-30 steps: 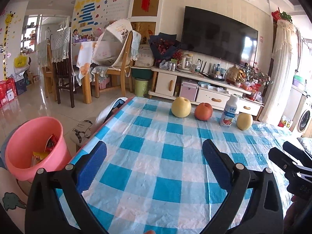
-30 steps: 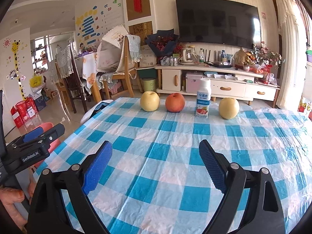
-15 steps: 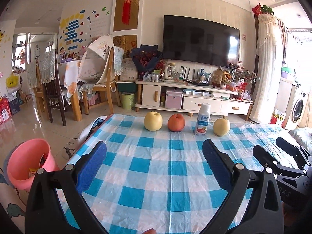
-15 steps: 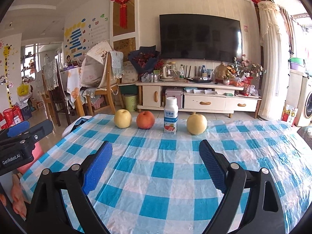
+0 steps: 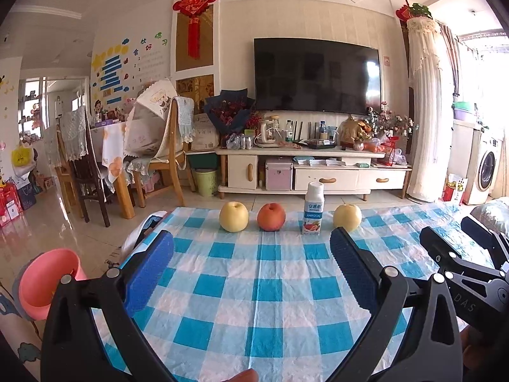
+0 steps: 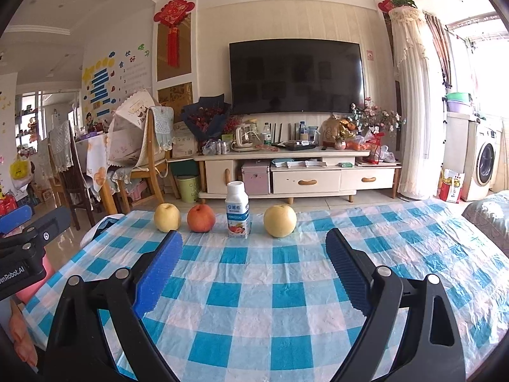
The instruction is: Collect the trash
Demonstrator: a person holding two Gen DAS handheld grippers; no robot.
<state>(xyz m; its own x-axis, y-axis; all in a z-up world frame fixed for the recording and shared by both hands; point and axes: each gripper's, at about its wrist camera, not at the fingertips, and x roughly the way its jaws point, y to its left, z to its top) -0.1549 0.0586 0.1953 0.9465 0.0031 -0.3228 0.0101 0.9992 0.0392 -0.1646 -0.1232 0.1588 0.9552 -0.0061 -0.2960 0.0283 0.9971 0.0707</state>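
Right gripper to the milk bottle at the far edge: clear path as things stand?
Probably yes. The right gripper is open and empty, and only bare checked tablecloth lies between it and the milk bottle. The red fruit and yellow fruit flank it with gaps.

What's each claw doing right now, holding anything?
Left claw: open, holding nothing.
Right claw: open, holding nothing.

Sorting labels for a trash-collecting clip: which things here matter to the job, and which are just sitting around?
Job:
milk bottle
pink bin
left gripper, open
right gripper, open

Just there:
two yellow apples
red apple
checked tablecloth
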